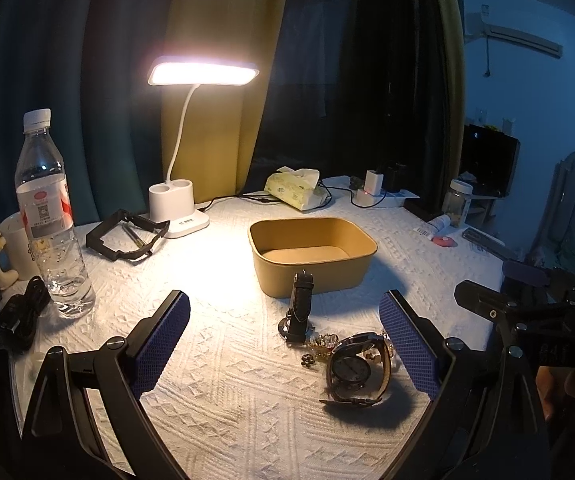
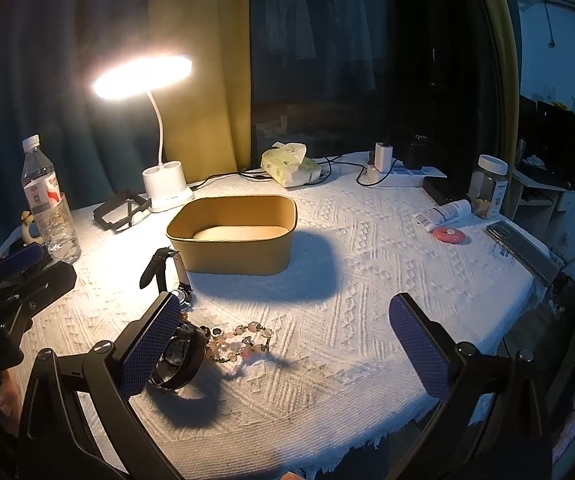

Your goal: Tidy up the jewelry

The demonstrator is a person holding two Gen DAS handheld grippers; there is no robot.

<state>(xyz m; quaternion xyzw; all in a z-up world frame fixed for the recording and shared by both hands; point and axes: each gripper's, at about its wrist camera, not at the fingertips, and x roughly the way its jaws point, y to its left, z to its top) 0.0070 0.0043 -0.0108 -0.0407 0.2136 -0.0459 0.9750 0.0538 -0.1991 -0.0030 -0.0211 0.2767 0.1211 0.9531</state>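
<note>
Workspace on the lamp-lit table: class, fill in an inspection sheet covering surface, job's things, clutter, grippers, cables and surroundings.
Surface: white textured cloth, lit by a desk lamp.
Job's things: tan box, nothing seen inside; black-strap watch, round-faced watch and pink bead bracelet lying on the cloth in front of it.
Clutter: water bottle, mug, tissue pack, tube, jar, phone.
Grippers: left gripper and right gripper, jaws open, holding nothing.
Cables: black lead running to the plugs at the back.
Surroundings: dark curtains, air conditioner.
</note>
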